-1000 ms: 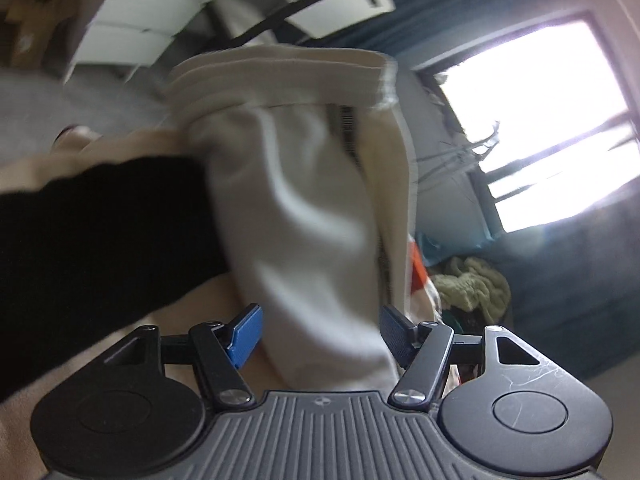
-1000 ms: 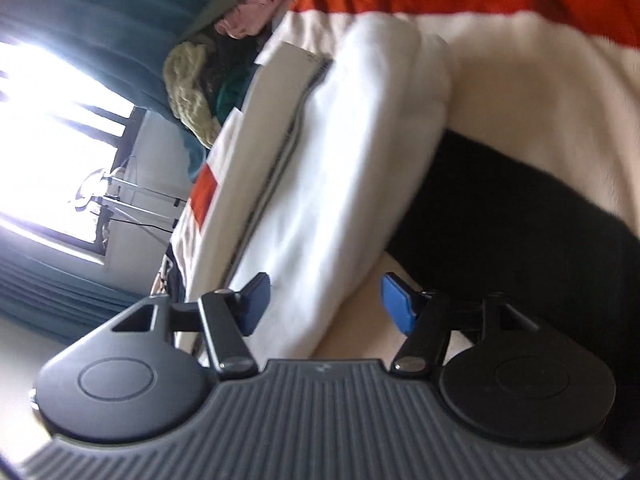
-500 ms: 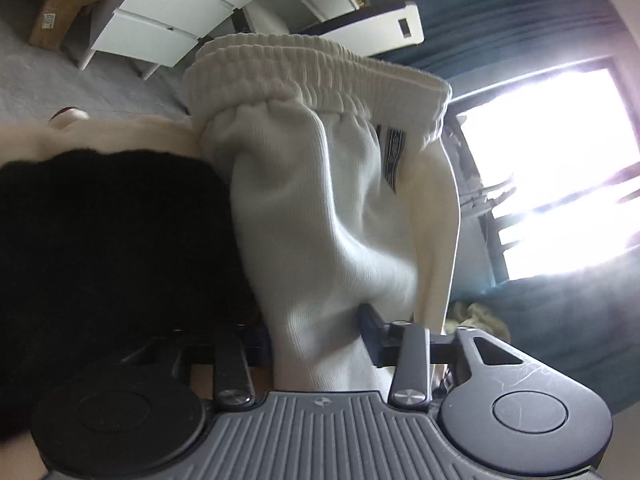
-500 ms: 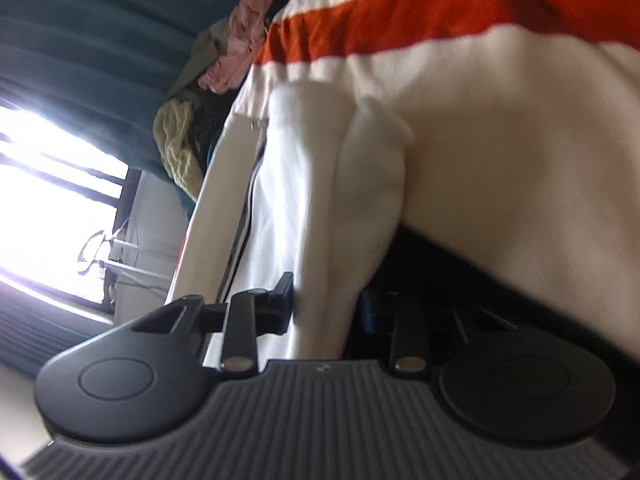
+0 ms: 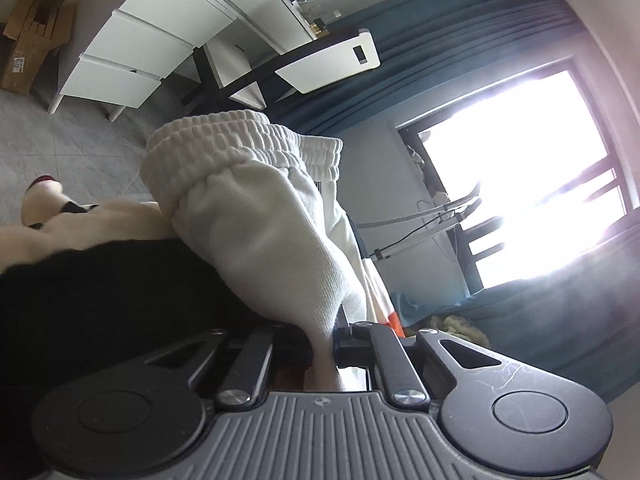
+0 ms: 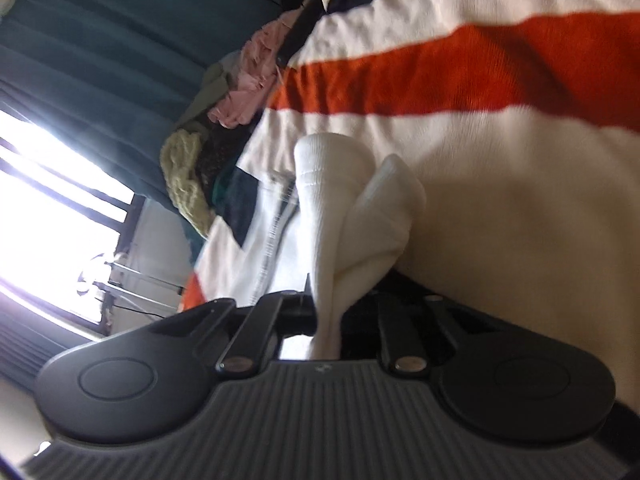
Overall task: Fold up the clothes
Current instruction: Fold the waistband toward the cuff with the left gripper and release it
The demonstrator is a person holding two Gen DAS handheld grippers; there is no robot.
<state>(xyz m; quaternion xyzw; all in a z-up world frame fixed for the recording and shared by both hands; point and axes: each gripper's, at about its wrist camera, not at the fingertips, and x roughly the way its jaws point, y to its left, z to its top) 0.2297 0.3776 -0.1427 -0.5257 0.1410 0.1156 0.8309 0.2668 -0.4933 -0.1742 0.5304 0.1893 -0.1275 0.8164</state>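
Two grippers have hold of one garment, a pair of white sweatpants (image 5: 272,224), and the coming move turns on how that cloth runs away from each of them. The left gripper (image 5: 324,344) has its jaws drawn in tight on a pinch of thick white knit; from there the fabric rises straight ahead along the fingers to the ribbed elastic waistband (image 5: 244,140), which bunches at the far end. In the right wrist view the right gripper (image 6: 328,316) is likewise clamped on a narrow fold of the same white cloth (image 6: 348,216), which stands up ahead of the fingers in two soft lobes. So the long axis of the garment runs forward from both claws, and the two seem about equally near to it, each holding its own end or edge; which edge exactly I cannot tell. The sweatpants lie over a striped blanket (image 6: 460,72) of cream, orange and dark bands, and a black patch (image 5: 100,292) spreads to the left of the left gripper, touching the white cloth. Beyond the blanket, a heap of other clothes (image 6: 224,120) sits near a teal curtain (image 6: 100,40); a white drawer unit (image 5: 132,48) and a bright window (image 5: 532,168) stand farther off. Nothing solid blocks a lift; my guess is the loose, heavy knit may sag or slip between the two grips.
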